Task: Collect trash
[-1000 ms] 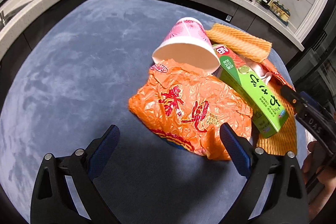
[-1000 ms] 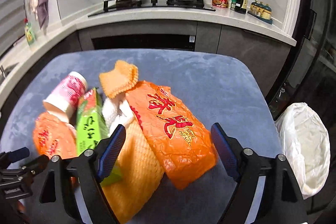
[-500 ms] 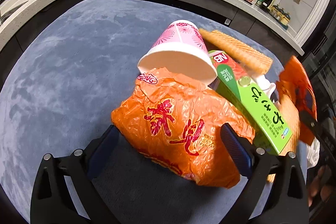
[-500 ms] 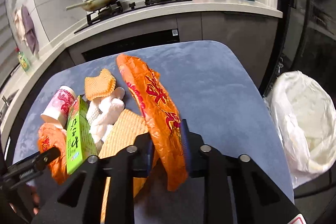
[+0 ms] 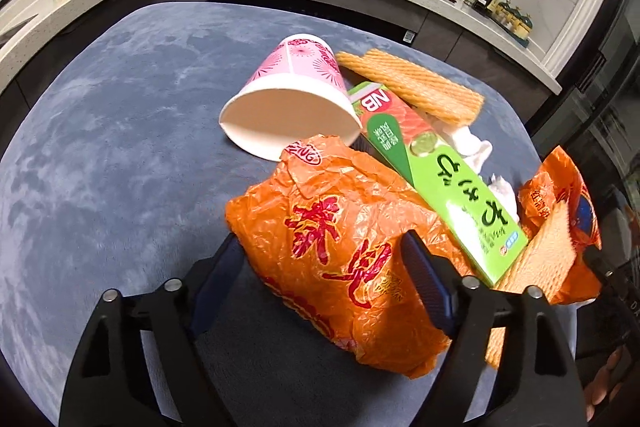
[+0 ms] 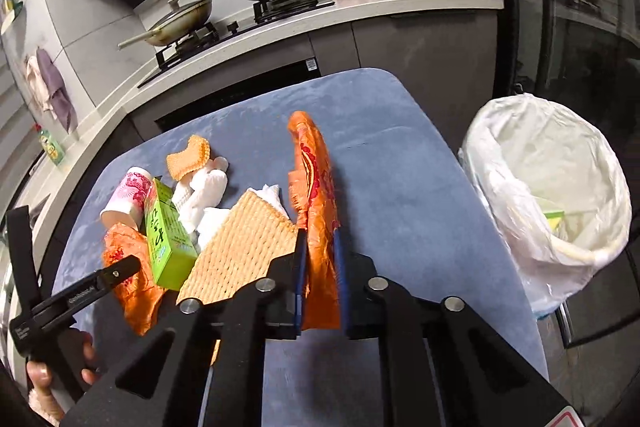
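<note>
Your right gripper has lifted its clamped orange wrapper off the table; your left gripper, jaws spread, now straddles the other crinkly, featherlight orange bag — pinch its near edge.

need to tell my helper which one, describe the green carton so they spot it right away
On the blue table, find the trash pile. The green carton lies flat between the tipped pink cup and the white tissue, the pile's only long green box.
</note>
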The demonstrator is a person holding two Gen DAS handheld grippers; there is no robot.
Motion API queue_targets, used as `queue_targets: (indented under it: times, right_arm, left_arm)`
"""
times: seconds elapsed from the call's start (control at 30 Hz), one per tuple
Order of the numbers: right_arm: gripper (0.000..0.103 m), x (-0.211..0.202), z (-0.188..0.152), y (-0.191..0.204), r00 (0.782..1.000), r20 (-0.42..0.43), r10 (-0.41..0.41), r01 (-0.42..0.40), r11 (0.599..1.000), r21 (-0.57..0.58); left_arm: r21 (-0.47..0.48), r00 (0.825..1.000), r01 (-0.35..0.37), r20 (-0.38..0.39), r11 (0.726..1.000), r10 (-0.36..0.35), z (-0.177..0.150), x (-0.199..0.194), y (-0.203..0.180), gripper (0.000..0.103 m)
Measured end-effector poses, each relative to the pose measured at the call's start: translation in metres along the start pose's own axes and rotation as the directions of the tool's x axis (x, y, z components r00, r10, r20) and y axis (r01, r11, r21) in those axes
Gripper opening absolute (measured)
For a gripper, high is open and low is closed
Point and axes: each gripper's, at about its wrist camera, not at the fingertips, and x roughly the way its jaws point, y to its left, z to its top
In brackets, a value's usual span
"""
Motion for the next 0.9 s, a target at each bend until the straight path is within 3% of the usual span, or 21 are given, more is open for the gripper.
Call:
queue_targets:
  times: [0.3,0.5,0.67,0.9]
  right_arm:
    - [0.006,-0.021,0.005,-0.007,0.998,0.058,0.008,-0.009,1.000,0.020]
    - [0.005,-0.028,0.012,-0.012,0.995,0.097,0.010,-0.014,0.999,0.037]
    - [0.005,-0.041,0.028,-0.020,0.988,0.156,0.008,-0.018,0.998,0.061]
    - [0.005,-0.040,0.042,-0.025,0.985,0.168,0.027,-0.038,0.997,0.065]
  left_arm:
    - [0.020,0.998,-0.024,0.059,0.999,0.023,0.002,-0.029,-0.007,0.080]
    - [0.099,0.994,-0.003,0.112,0.995,-0.008,0.012,-0.047,-0.036,0.083]
    - [0.181,0.991,0.041,0.116,0.983,-0.063,0.021,-0.035,-0.077,0.083]
    - [0.307,0.994,0.018,0.099,0.952,-0.051,0.033,0.008,-0.133,0.077]
